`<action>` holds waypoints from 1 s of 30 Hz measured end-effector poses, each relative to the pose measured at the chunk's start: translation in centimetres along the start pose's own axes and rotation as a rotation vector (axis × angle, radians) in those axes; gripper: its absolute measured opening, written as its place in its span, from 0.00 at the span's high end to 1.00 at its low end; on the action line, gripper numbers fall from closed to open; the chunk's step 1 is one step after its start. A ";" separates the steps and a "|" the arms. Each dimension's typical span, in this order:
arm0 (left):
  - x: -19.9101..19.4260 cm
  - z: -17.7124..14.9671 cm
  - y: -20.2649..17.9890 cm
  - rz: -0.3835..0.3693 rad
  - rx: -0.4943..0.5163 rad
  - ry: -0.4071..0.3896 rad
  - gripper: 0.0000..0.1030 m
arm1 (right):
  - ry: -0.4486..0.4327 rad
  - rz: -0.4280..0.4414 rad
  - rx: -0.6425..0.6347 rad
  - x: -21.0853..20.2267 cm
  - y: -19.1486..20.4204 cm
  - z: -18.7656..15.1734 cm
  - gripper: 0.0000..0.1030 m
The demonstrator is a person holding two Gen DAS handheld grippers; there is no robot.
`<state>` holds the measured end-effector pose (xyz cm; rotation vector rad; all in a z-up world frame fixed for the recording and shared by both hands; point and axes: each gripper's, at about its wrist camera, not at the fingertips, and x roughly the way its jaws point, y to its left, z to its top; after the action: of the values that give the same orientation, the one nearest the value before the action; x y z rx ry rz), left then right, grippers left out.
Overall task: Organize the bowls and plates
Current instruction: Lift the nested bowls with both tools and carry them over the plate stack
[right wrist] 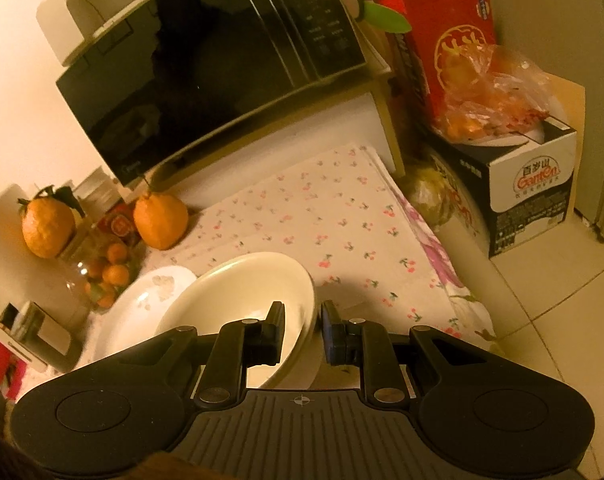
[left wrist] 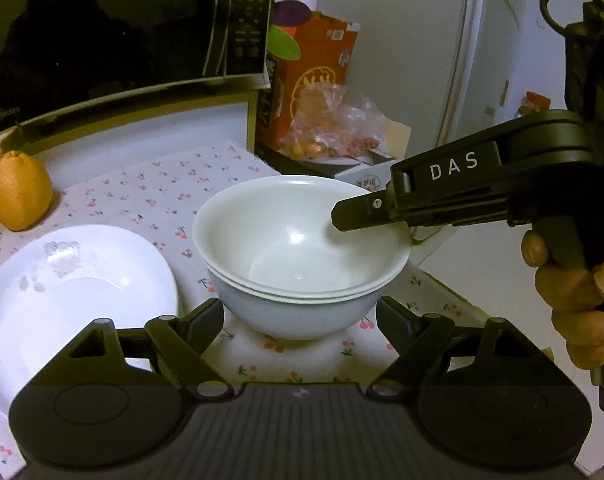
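At the left edge of the cherry-print cloth (left wrist: 150, 196) lies the white plate (left wrist: 82, 292), flat and untouched, with an orange fruit (left wrist: 20, 192) behind it in front of the microwave (left wrist: 102, 40). Note that a few pale marks show on the plate's far rim; what they are cannot be told.

Moving right, you find the two nested bowls (left wrist: 302, 256) at the centre of the cloth, just beside the plate. The inner bowl sits slightly above the outer one, its rim showing as a second line. Your left gripper (left wrist: 300, 320) stands with its jaws wide on either side of the lower bowl's base; the pads press on nothing.

Further right, your right gripper (right wrist: 302, 330) has its jaws narrowed onto the near rim of the bowls, one finger (right wrist: 276, 332) inside the bowl and the other outside the wall. The left wrist view confirms the inner finger over the rim. The rim is held; whether one wall or both is caught cannot be told.

Judged from this layout, the bowls are already stacked and the plate is not yet dealt with. Remaining work is probably to place the bowl stack and the plate in their final order.
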<state>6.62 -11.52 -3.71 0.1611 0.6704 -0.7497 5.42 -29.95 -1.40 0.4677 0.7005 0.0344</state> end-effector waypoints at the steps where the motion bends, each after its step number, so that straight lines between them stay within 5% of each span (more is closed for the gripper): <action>1: -0.3 0.0 0.2 0.003 -0.002 -0.003 0.21 | -0.003 0.005 0.000 0.0 0.3 0.1 0.81; 30: -5.4 -0.1 7.5 0.131 -0.091 -0.031 0.21 | -0.001 0.127 -0.018 4.2 9.6 -0.1 0.81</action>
<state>8.73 -2.84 -1.21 0.1094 0.6570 -0.5938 9.76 -20.57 0.08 0.4946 0.6686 0.1594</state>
